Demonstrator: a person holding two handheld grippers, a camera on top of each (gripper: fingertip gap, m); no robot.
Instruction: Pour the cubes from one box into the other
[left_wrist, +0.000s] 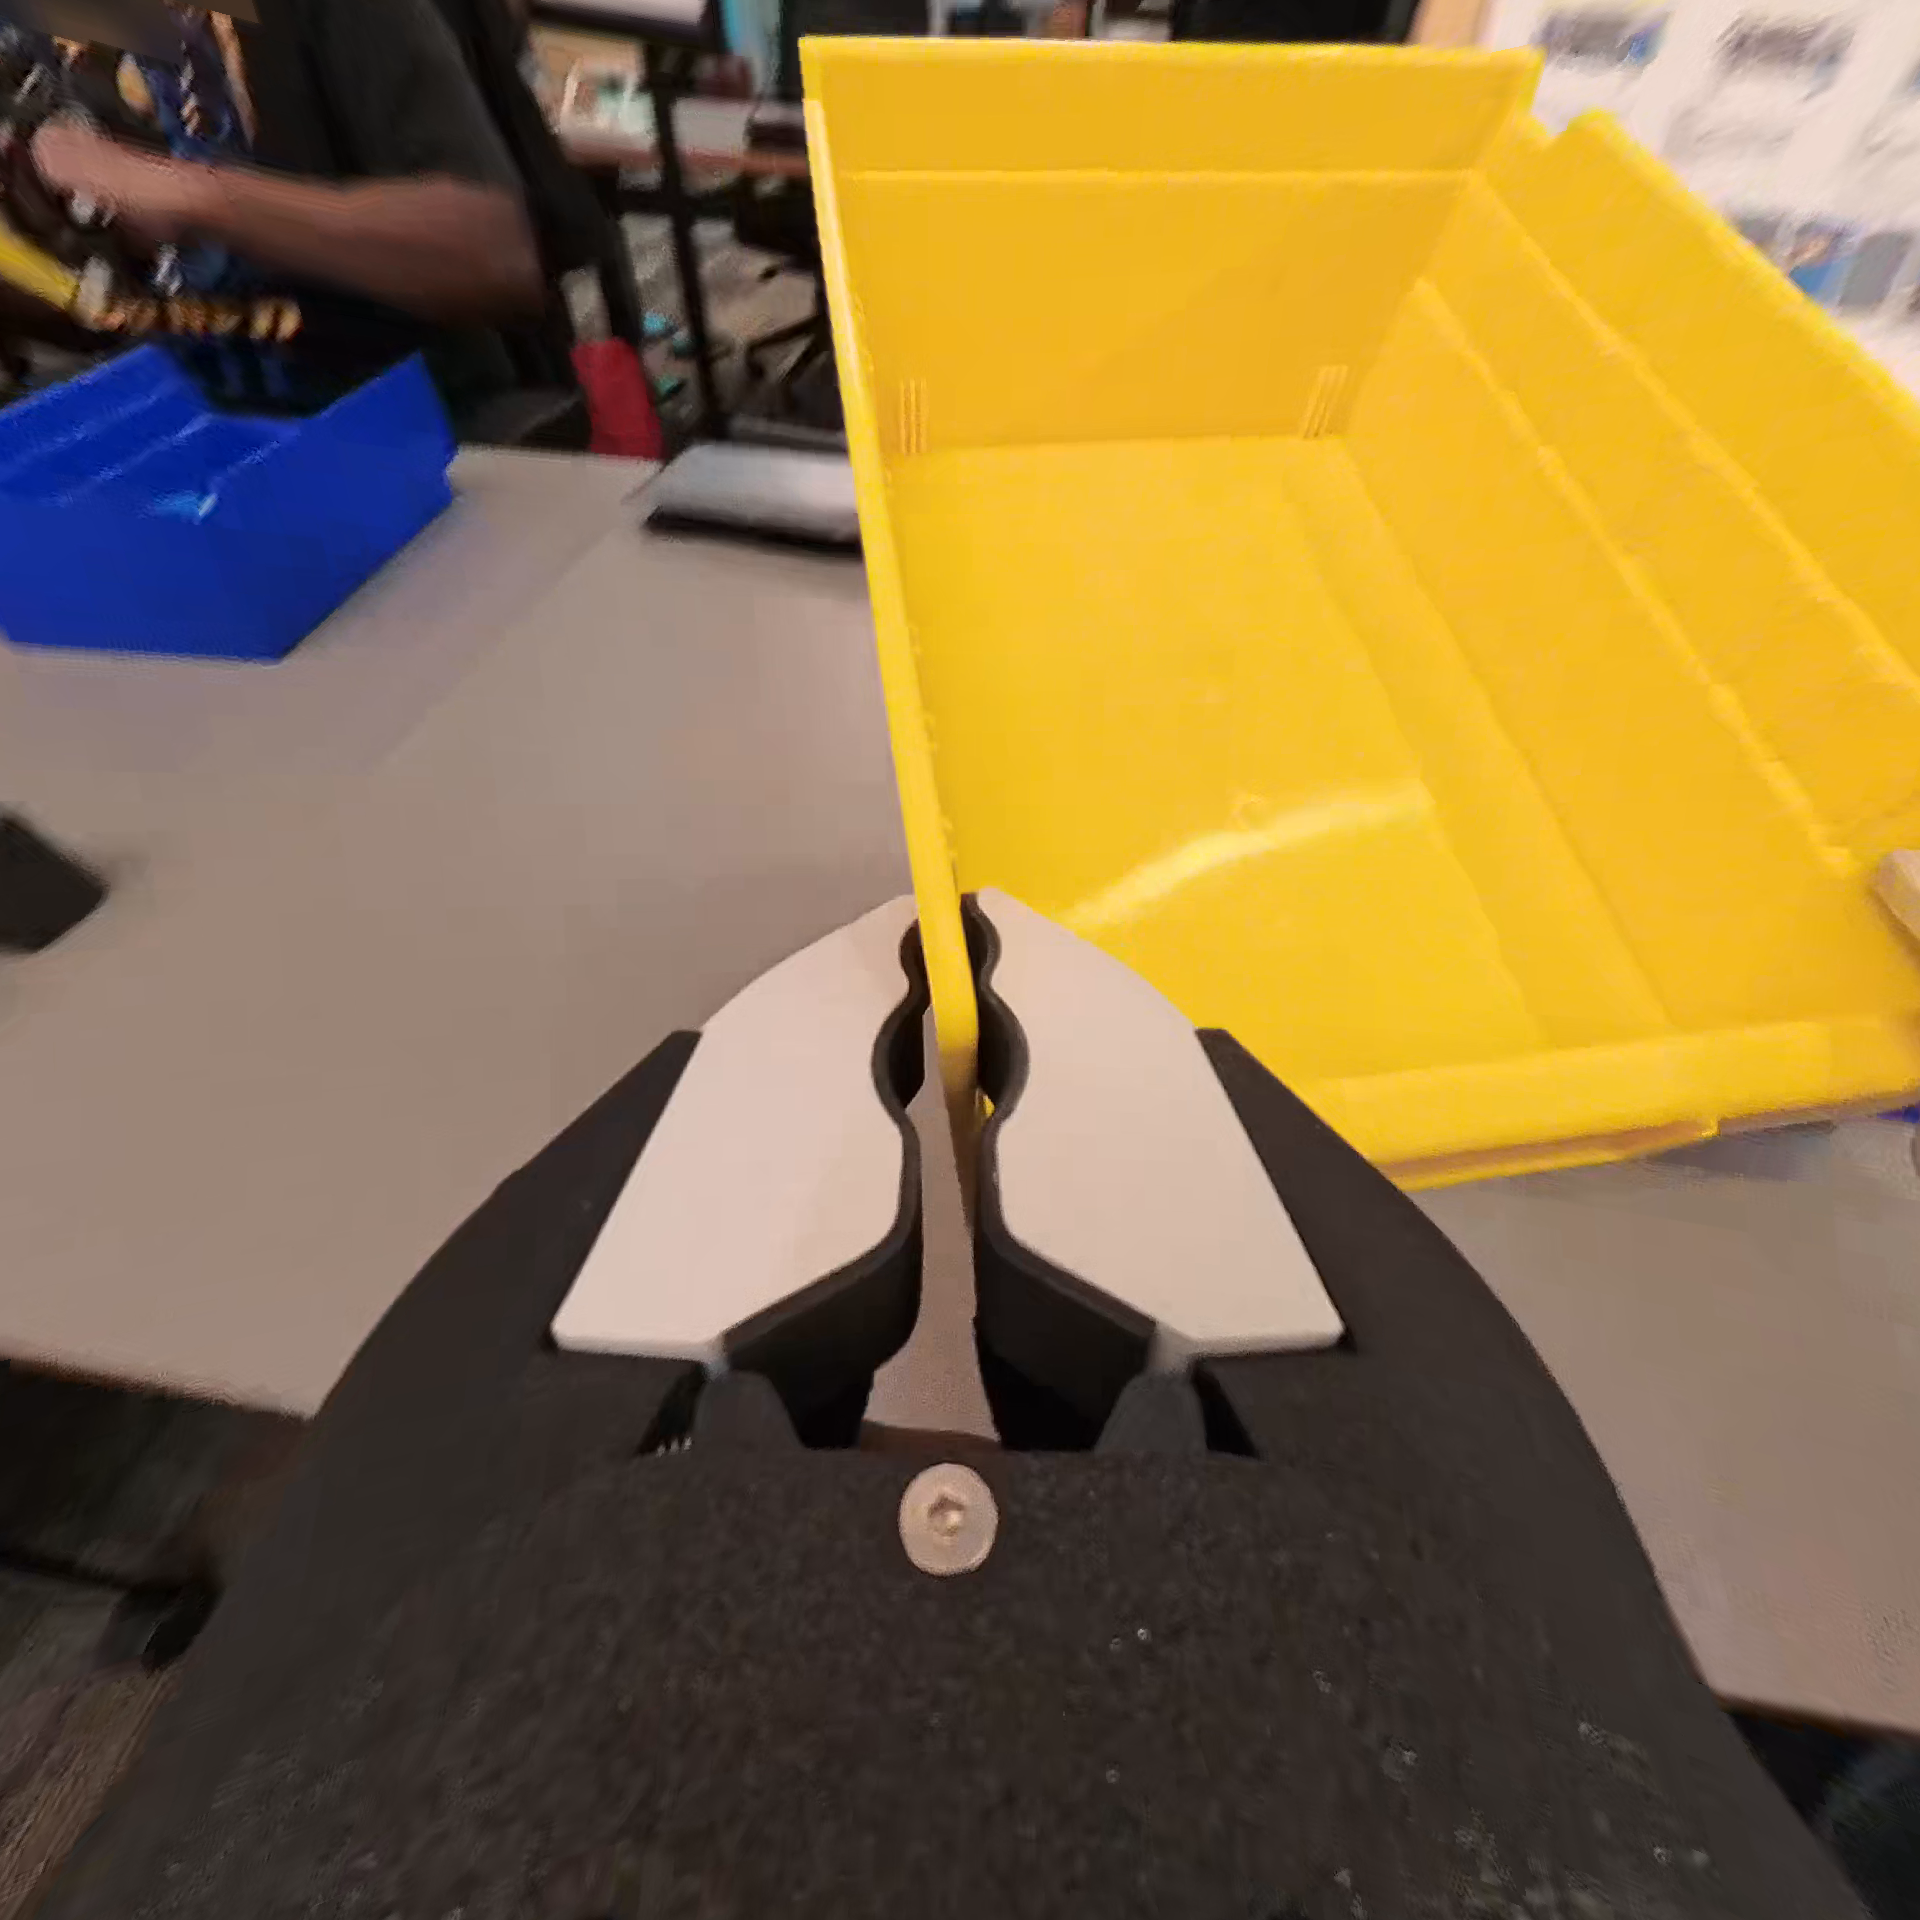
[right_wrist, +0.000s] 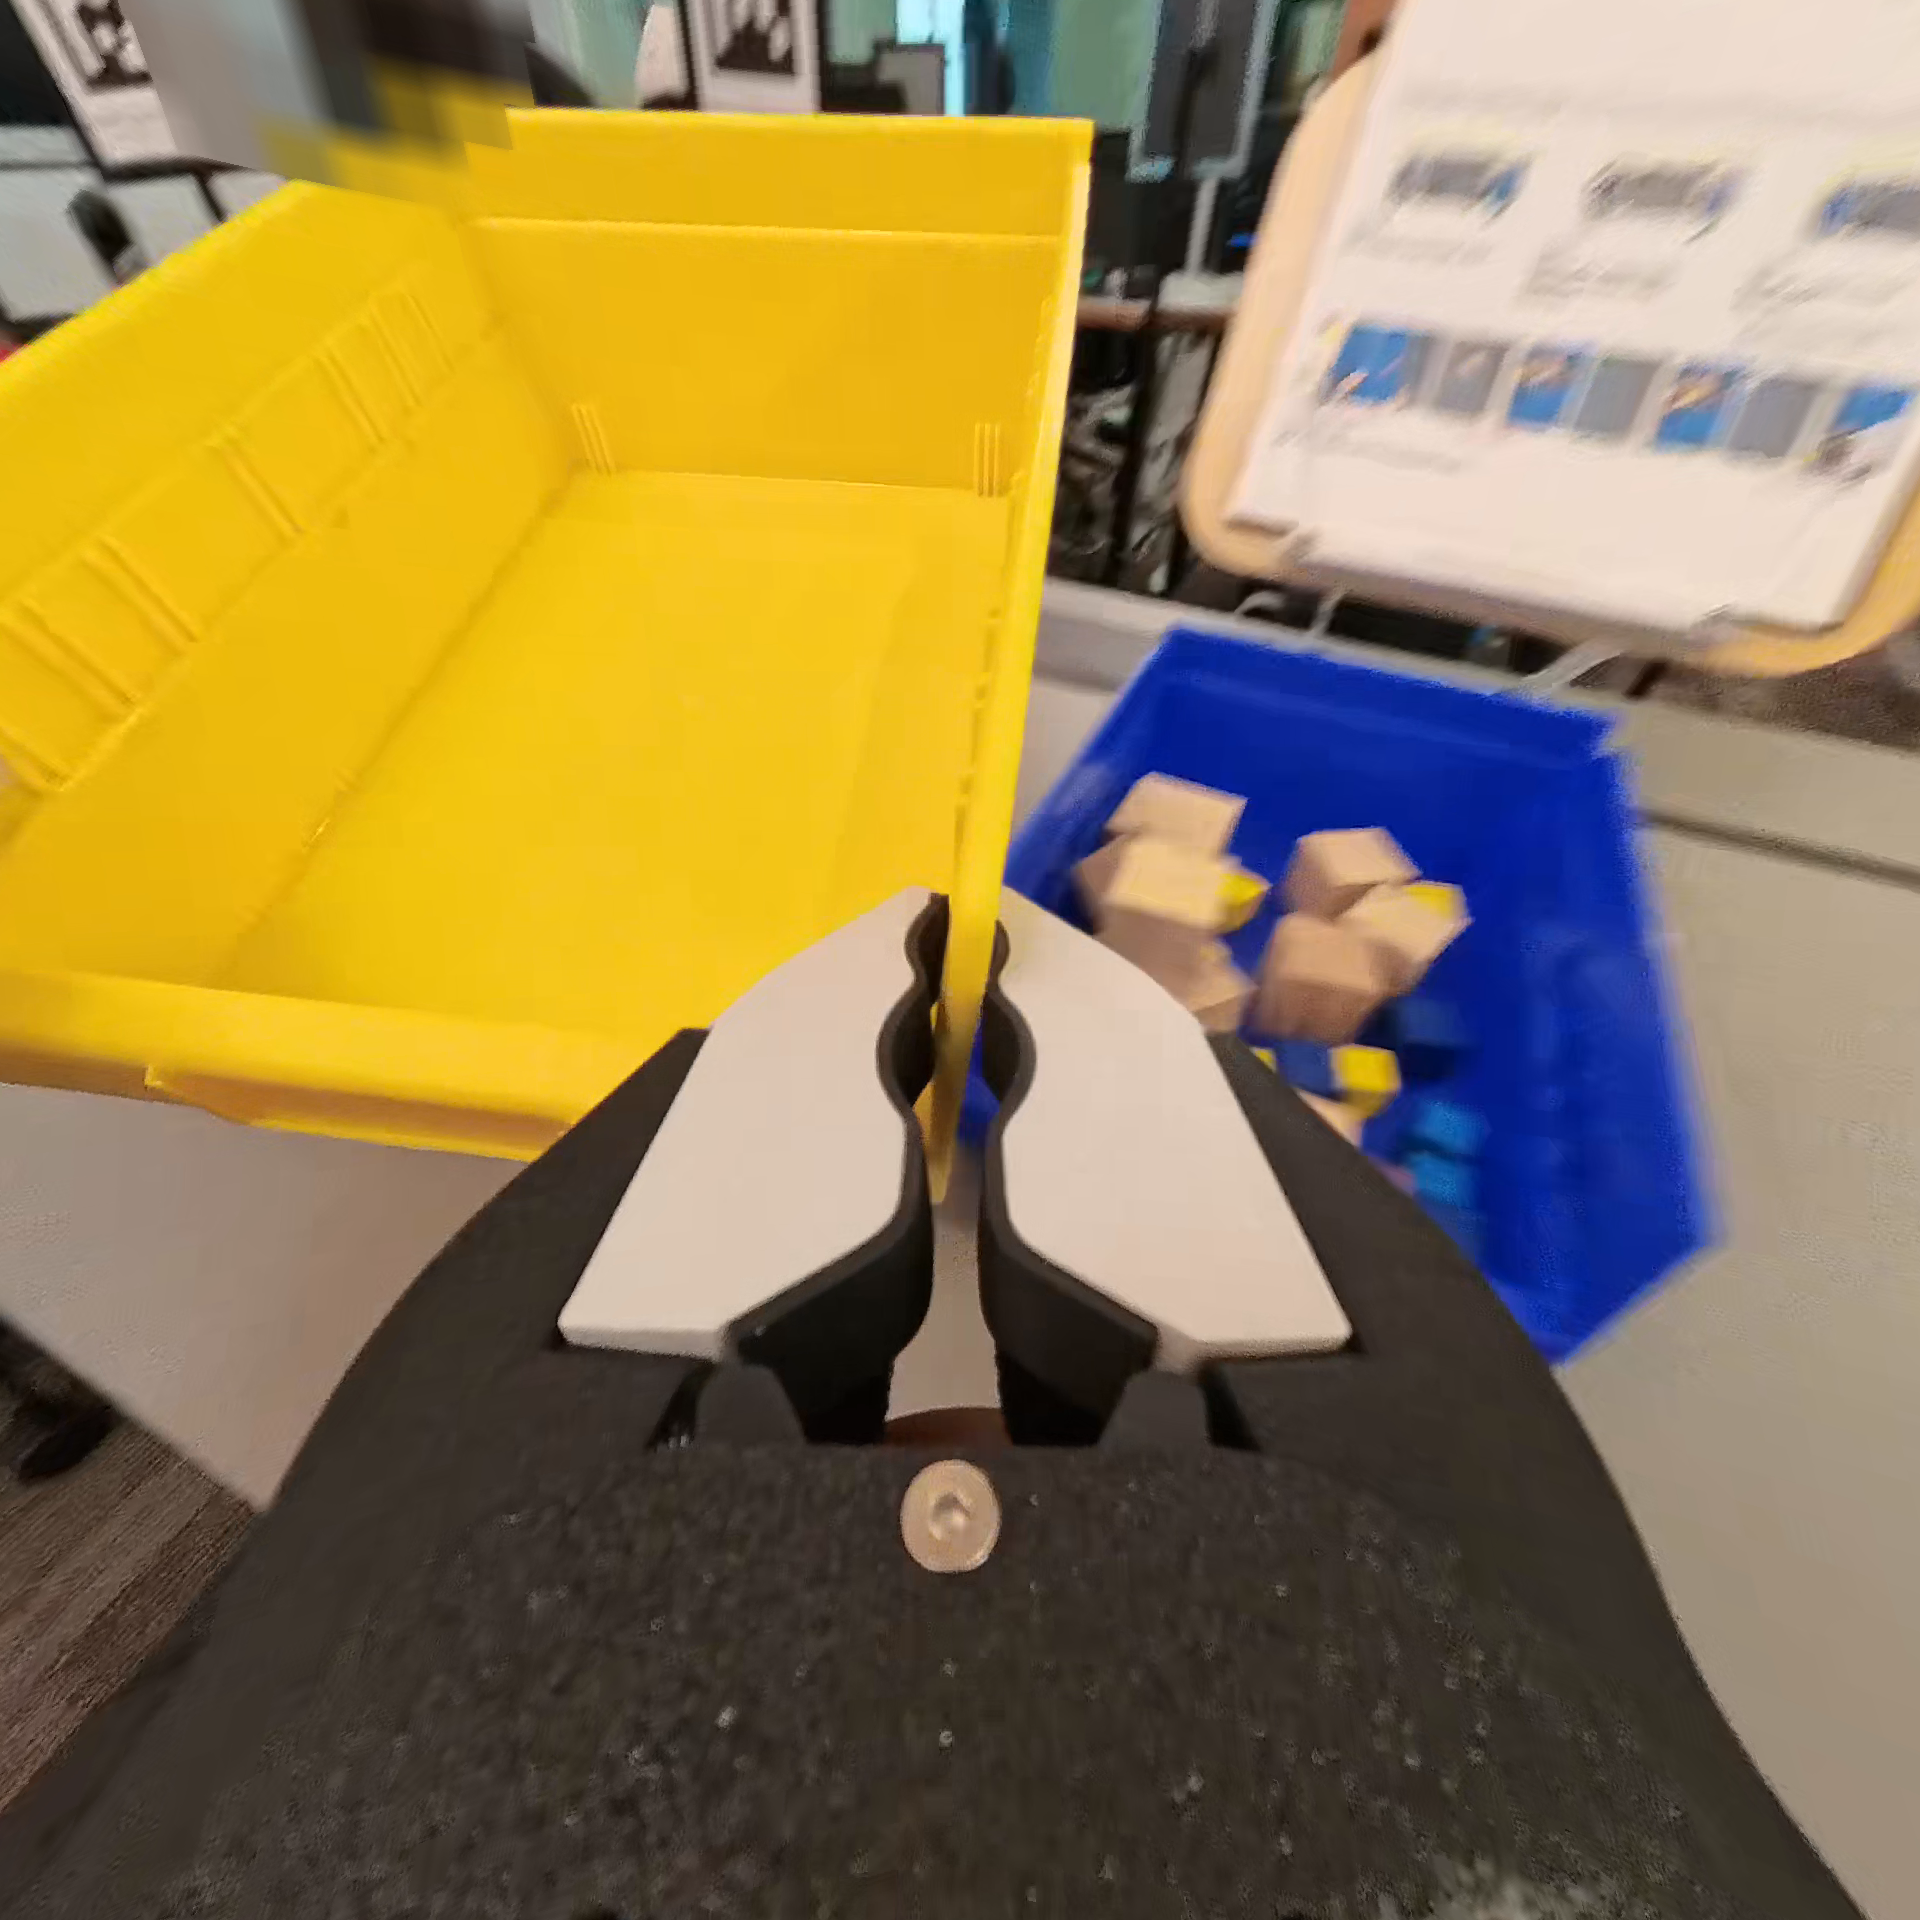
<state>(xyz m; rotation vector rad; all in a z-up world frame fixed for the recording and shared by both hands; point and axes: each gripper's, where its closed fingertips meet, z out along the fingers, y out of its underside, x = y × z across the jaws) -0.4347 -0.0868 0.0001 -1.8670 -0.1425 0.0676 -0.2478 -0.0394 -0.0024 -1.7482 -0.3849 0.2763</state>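
The yellow box is empty; its bare floor shows in both views. My left gripper is shut on the box's left side wall, both pads pressed against the thin rim. My right gripper is shut on the right side wall of the yellow box in the same way. A blue box stands on the table just right of the yellow one. It holds several wooden cubes, some with yellow or blue faces.
The grey table runs left and forward. A second blue box sits at the far left in front of a person. A flat dark device lies behind. A board with printed sheets stands behind the blue box.
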